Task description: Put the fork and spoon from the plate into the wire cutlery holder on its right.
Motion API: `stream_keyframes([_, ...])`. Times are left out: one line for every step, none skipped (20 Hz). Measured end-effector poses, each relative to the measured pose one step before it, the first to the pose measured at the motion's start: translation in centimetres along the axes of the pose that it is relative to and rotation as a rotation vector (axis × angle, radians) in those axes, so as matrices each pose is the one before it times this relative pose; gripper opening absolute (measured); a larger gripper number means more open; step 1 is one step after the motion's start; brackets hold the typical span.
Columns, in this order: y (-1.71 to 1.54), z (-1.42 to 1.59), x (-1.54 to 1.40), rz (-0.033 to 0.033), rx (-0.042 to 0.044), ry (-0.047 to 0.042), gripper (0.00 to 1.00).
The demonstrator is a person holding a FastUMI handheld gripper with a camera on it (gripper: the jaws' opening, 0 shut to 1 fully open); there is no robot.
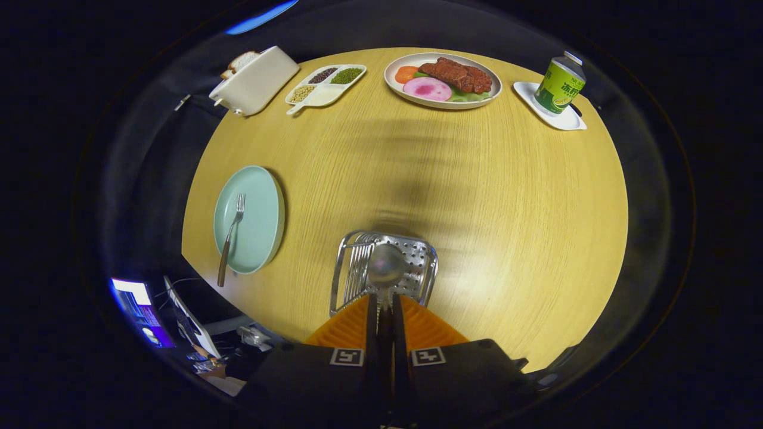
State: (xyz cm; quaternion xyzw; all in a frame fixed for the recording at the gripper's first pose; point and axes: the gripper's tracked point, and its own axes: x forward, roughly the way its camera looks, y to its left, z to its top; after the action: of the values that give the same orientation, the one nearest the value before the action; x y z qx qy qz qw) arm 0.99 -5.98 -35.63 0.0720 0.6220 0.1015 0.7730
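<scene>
Gripper [385,301] fingers pinching spoon [385,265] handle, holding bowl over wire cutlery holder [384,271]; spoon not yet released. Fork [232,235] lying untouched on green plate [262,202], left of holder. Roughly halfway

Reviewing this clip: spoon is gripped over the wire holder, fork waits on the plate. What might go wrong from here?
1. The gripper is shut on the spoon, bowl forward, above the wire cutlery holder. Released off-centre, the spoon may catch the rim or tip the light holder.
2. The fork lies with its handle overhanging the green plate near the table edge; a careless grab may flip it off the table.
</scene>
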Motion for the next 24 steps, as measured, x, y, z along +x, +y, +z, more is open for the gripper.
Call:
stream_keyframes([0.121, 0.398, -0.518, 0.0067, 0.01453, -0.01599, 0.15])
stream_keyframes([0.155, 0.502, -0.461, 0.0143, 0.01639, -0.02389, 0.22])
stream_keyframes([0.262, 0.525, -0.588, 0.01366, 0.01943, -0.02623, 0.38])
stream_keyframes([0.286, 0.636, -0.646, 0.0148, 0.0205, -0.03254, 0.54])
stream_keyframes([0.06, 0.744, -0.653, -0.00358, 0.01122, -0.03983, 0.7])
stream_keyframes([-0.613, 0.607, -1.038, -0.02658, -0.00307, -0.04049, 0.86])
stream_keyframes([-0.25, 0.964, -0.434, -0.02015, -0.00586, -0.04568, 1.0])
stream_keyframes([-0.16, 0.953, -0.873, -0.01659, -0.00365, -0.0499, 0.99])
stream_keyframes([0.041, 1.032, -1.013, -0.01672, -0.00258, -0.05518, 0.99])
stream_keyframes([-0.084, 1.177, -0.998, -0.01628, -0.0017, -0.05964, 0.99])
stream_keyframes([-0.052, 1.12, -1.006, -0.01835, 0.00189, -0.06105, 0.99])
stream_keyframes([0.126, 1.246, -1.073, -0.0118, 0.00557, -0.06088, 0.99])
stream_keyframes([0.592, 1.009, -0.919, -0.00408, 0.00822, -0.05453, 0.99])
stream_keyframes([0.813, 0.788, -0.899, 0.0041, 0.01329, -0.04136, 0.99])
stream_keyframes([1.04, 0.596, -0.811, 0.01478, 0.01665, -0.03005, 0.99])
stream_keyframes([1.215, 0.332, -0.423, 0.01531, 0.01826, -0.02094, 0.99])
stream_keyframes([1.123, 0.153, -0.251, 0.01223, 0.01153, -0.01676, 0.99])
stream_keyframes([1.074, 0.051, 0.098, 0.00668, -0.00252, -0.01526, 0.99])
stream_keyframes([0.93, -0.272, 0.178, 0.00377, -0.00981, -0.00135, 0.99])
stream_keyframes([1.152, -0.437, 0.249, 0.00609, -0.00619, 0.00683, 0.99])
stream_keyframes([1.52, -0.551, 0.3, 0.01589, -0.00231, 0.01238, 0.99])
stream_keyframes([1.671, -0.552, 0.469, 0.02274, 0.0002, 0.01091, 0.99])
stream_keyframes([1.498, -0.719, 0.478, 0.01916, -0.006, 0.01439, 0.99])
stream_keyframes([1.357, -0.621, 0.597, 0.01281, -0.01407, 0.011, 0.99])
